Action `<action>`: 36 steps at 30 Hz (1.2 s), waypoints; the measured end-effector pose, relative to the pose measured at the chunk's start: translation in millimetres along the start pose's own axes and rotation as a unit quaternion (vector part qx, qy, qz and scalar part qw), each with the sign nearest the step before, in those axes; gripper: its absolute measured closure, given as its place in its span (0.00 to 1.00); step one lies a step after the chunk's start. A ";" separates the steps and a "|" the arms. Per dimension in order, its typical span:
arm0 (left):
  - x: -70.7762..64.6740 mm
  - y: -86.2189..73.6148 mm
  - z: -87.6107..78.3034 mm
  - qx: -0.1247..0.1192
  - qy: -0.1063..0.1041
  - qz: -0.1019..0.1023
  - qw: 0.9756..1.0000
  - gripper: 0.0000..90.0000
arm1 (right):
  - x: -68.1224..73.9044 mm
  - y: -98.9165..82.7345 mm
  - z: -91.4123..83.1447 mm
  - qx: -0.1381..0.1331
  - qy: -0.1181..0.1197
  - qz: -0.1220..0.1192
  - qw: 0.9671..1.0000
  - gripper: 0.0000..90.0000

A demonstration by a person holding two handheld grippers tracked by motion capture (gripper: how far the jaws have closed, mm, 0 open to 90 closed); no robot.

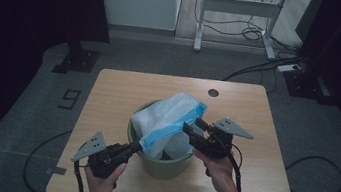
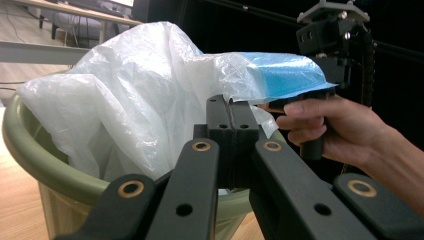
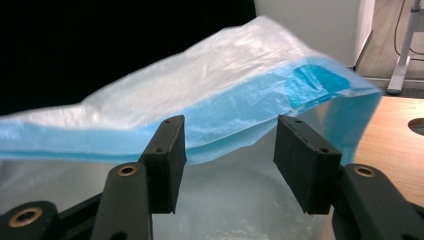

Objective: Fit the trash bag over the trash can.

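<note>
An olive-green bin (image 1: pixel 168 169) stands on the wooden table (image 1: pixel 119 89), toward its front. A white plastic bag (image 1: pixel 171 111) with a blue hem (image 1: pixel 169 128) bulges up out of it. My left gripper (image 1: pixel 138 147) is at the bin's front-left rim, shut on the hem; in the left gripper view its jaws (image 2: pixel 232 107) meet on the bag's edge above the bin (image 2: pixel 30 150). My right gripper (image 1: pixel 186 127) is level at the bin's right side. In the right gripper view its jaws (image 3: pixel 227 145) stand apart, with the blue hem (image 3: pixel 240 115) stretched across just beyond the pads (image 3: pixel 167 160).
The table has a round cable hole (image 1: pixel 213 92) near its back edge. On the floor there are a black stand base (image 1: pixel 76 60) at the back left, a white desk frame (image 1: pixel 239 7) behind, and cables (image 1: pixel 318 177) on the right.
</note>
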State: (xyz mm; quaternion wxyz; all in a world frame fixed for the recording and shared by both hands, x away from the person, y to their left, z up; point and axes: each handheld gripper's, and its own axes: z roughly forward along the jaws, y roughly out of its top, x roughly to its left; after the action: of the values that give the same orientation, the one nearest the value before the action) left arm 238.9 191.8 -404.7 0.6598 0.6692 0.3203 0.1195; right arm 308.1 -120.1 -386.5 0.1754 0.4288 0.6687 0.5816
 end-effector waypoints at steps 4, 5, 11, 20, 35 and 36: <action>1.6 1.0 -3.9 -0.010 0.001 -0.004 1.000 1.00 | 2.4 -4.2 1.1 0.006 0.001 -0.015 1.000 0.51; 2.1 1.3 -4.6 -0.013 0.001 -0.005 1.000 1.00 | 2.4 -5.4 1.0 0.006 0.000 -0.018 1.000 0.50; 3.2 1.4 -6.3 -0.019 -0.001 -0.011 1.000 1.00 | 3.0 -7.1 1.3 0.011 -0.005 -0.016 1.000 0.49; 3.2 1.4 -8.6 -0.028 -0.002 -0.010 1.000 1.00 | 2.0 -6.6 3.3 0.014 -0.009 0.003 1.000 0.44; 2.1 4.0 -14.5 -0.047 -0.017 -0.012 0.999 1.00 | 0.2 -2.7 10.4 0.020 0.007 0.029 0.999 0.49; 2.1 3.9 -14.5 -0.047 -0.017 -0.012 0.999 1.00 | 0.1 -2.6 10.8 0.019 0.008 0.029 0.999 0.50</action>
State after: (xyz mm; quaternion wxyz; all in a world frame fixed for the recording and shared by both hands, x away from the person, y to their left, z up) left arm 233.1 205.0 -400.1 0.6972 0.6356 0.3109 0.1151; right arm 315.0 -113.1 -391.7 0.1455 0.4466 0.6681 0.5772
